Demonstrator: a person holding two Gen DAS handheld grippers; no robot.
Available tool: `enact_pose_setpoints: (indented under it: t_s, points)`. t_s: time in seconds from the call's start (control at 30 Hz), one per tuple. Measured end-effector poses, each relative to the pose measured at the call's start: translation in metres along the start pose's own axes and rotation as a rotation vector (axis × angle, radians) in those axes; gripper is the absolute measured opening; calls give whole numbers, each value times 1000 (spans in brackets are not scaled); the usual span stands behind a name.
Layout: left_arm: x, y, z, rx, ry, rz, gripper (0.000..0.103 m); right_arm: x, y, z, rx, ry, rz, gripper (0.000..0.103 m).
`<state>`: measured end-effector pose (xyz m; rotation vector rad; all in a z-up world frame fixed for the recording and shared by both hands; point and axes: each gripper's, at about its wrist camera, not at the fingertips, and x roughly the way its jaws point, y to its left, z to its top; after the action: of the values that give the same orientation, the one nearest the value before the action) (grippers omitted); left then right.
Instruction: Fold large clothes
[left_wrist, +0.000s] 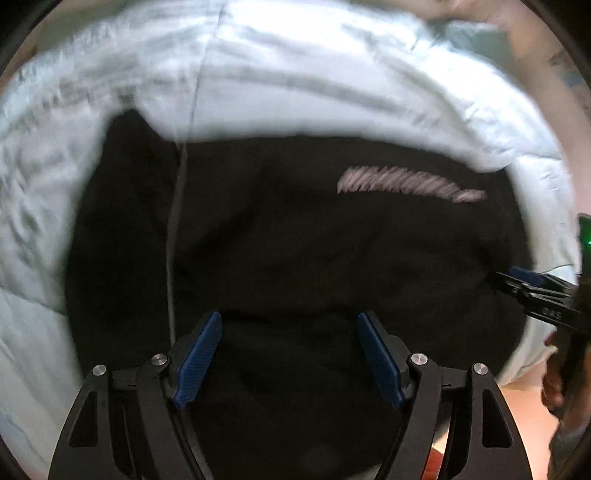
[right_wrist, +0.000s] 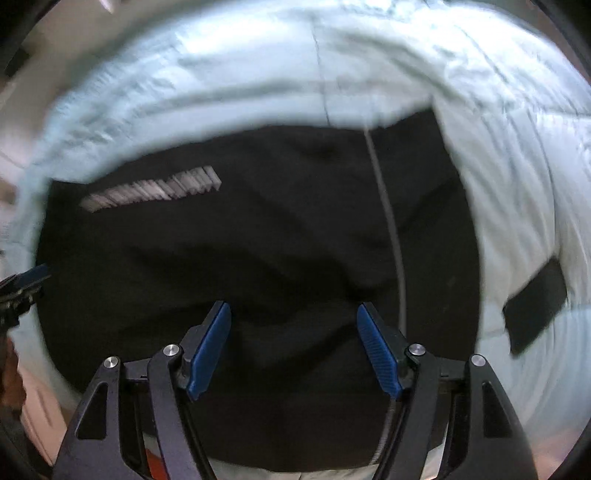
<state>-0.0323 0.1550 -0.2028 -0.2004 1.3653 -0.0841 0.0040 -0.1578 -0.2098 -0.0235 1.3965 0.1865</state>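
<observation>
Black fabric fills both wrist views: a large black garment (left_wrist: 295, 240) lies spread on a pale blue quilted bed cover (left_wrist: 295, 74), which rings it from 8 o'clock over the top to 4 o'clock in each frame. A blurred strip of white lettering (left_wrist: 410, 184) crosses the cloth toward 1 o'clock in the left wrist view and toward 10 o'clock in the right wrist view. A thin grey cord (left_wrist: 175, 240) runs down the garment from 12 o'clock to 7 o'clock in the left view. The left gripper (left_wrist: 290, 354), with blue ribbed pads (left_wrist: 197, 363), hangs over the lower edge of the garment, its jaws spread wide and holding nothing. The right gripper (right_wrist: 295, 349) hangs likewise over the cloth, jaws wide apart and empty; its tip enters the left view at 3 o'clock, at the garment's edge. A separate black fabric piece (right_wrist: 537, 304) lies on the bed cover at 3 o'clock in the right view. Both frames are smeared by motion blur.
</observation>
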Motion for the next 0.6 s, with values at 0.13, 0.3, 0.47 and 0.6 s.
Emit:
enact_pose_setpoints:
  t_s: [0.13,0.3,0.47,0.6]
  points:
    - [13,1,-6,-48,-67,30,83,19,13,1,-3,6,-59,77]
    - [0,1,-2,-57,-55,39,83,11,10,5,47,8,-19,78]
    - [-33,-5,4,-42,-95,75,83,-17,6,6,122,-14,53,78]
    - [-73,-11,9,-38,-162,90,83,-52,18,10,102,-78,74,78]
